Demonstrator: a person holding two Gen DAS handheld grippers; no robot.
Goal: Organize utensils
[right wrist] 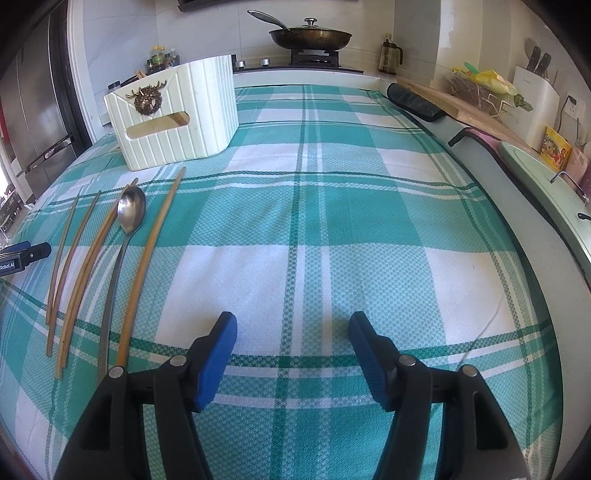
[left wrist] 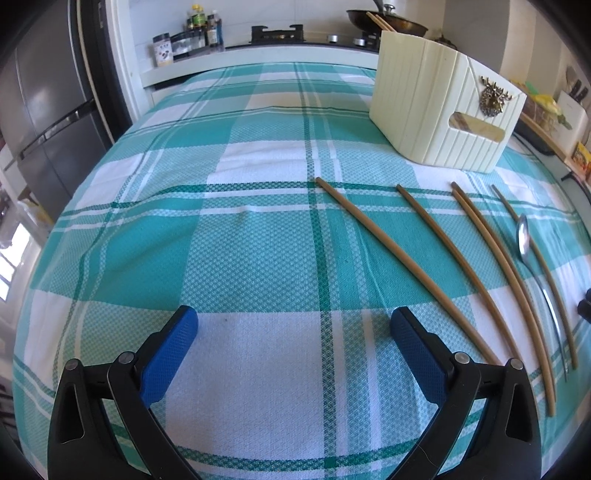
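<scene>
Several brown chopsticks lie side by side on the teal checked tablecloth, with a metal spoon among them. Behind them stands a cream ribbed utensil box with a brass deer ornament; chopsticks stick out of its top. My left gripper is open and empty, low over the cloth, left of the chopsticks. In the right wrist view the chopsticks, spoon and box are at the left. My right gripper is open and empty, right of them.
A stove with a frying pan and condiment bottles stand on the counter behind. A fridge is at the left. A cutting board, knife block and rack line the right edge. The left gripper's tip shows at far left.
</scene>
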